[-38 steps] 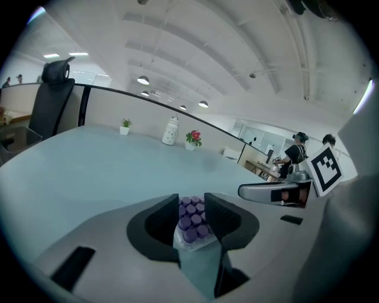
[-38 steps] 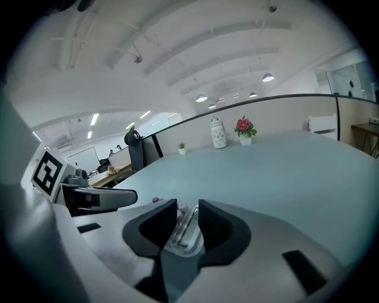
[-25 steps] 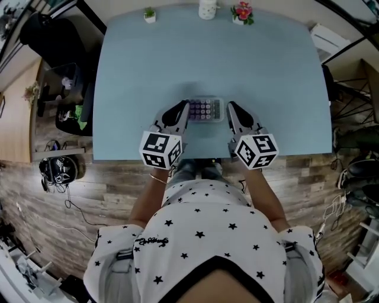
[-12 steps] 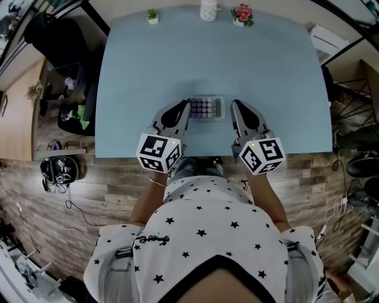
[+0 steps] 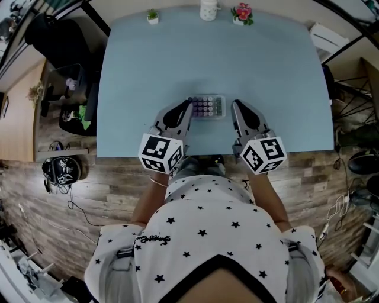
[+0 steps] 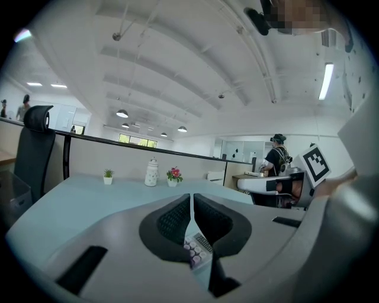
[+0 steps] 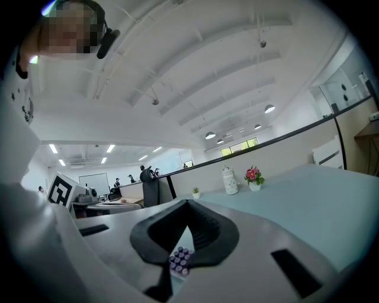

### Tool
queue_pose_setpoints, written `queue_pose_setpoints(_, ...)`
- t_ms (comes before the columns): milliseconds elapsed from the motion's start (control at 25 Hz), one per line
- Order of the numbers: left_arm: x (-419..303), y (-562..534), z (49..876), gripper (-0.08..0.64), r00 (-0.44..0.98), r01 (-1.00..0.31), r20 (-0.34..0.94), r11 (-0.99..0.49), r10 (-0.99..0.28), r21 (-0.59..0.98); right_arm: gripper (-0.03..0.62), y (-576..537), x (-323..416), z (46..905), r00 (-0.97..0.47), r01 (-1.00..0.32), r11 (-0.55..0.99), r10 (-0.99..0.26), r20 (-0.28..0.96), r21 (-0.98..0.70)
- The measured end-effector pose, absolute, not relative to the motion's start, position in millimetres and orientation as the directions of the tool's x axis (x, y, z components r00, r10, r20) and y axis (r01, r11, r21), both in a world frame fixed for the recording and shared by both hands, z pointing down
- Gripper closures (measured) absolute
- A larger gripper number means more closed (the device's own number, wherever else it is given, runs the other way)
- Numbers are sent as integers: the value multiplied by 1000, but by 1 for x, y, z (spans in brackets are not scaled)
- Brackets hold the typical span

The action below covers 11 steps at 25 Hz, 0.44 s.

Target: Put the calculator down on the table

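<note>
The calculator [image 5: 207, 108], pale with purple keys, lies flat on the light blue table [image 5: 177, 59] near its front edge. My left gripper [image 5: 188, 105] hovers at the calculator's left end with its jaws shut and nothing between them. My right gripper [image 5: 235, 106] is a short way off its right end, also shut and empty. In the left gripper view the calculator [image 6: 197, 248] shows below the closed left gripper [image 6: 192, 198]. The right gripper view shows the purple keys of the calculator [image 7: 180, 260] under the closed right gripper [image 7: 186, 204].
Along the table's far edge stand a small green plant [image 5: 153, 16], a white jar [image 5: 207, 9] and a pot of red flowers [image 5: 241, 13]. A black chair and clutter [image 5: 65, 89] sit left of the table. The person stands at the front edge.
Both grippers have lifted slightly and their marker cubes sit a bit nearer the person. The calculator has stayed flat on the table.
</note>
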<state>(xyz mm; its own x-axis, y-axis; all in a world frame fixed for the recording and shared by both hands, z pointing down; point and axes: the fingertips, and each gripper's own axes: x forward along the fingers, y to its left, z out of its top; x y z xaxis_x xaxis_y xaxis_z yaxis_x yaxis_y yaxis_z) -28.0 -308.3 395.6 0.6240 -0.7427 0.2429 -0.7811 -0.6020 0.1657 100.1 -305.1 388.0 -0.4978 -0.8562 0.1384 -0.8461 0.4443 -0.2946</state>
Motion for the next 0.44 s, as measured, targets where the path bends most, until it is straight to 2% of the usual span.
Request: queue_pose_setpoints(440,-29,-312,393,517,626,-780,228,-603,-746,168,594,-307,99,390,-505,-840,448,-852,138,-308)
